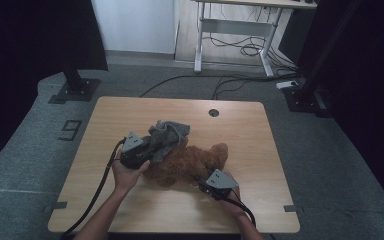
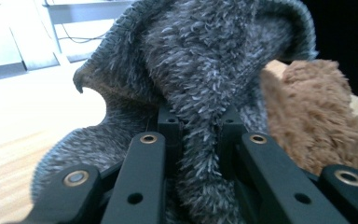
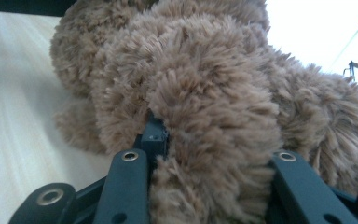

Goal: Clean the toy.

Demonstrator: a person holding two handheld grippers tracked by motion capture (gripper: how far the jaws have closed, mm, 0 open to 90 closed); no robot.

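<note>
While left claw (image 2: pixel 198 135) pinches grey cloth (image 2: pixel 200 60), right claw (image 3: pixel 212 154) grips teddy (image 3: pixel 205 93).

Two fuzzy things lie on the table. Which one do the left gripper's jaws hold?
The grey knitted garment, pinched by the left gripper. The other fuzzy thing, the brown plush bear, sits in the right gripper.

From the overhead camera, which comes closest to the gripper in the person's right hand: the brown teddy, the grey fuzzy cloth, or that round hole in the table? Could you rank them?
1. The brown teddy: its fur is between the jaws of the right gripper, at the table's middle.
2. The grey fuzzy cloth: beyond the teddy to the left, pinched by the left gripper.
3. The round hole: farthest, near the table's far edge.
</note>
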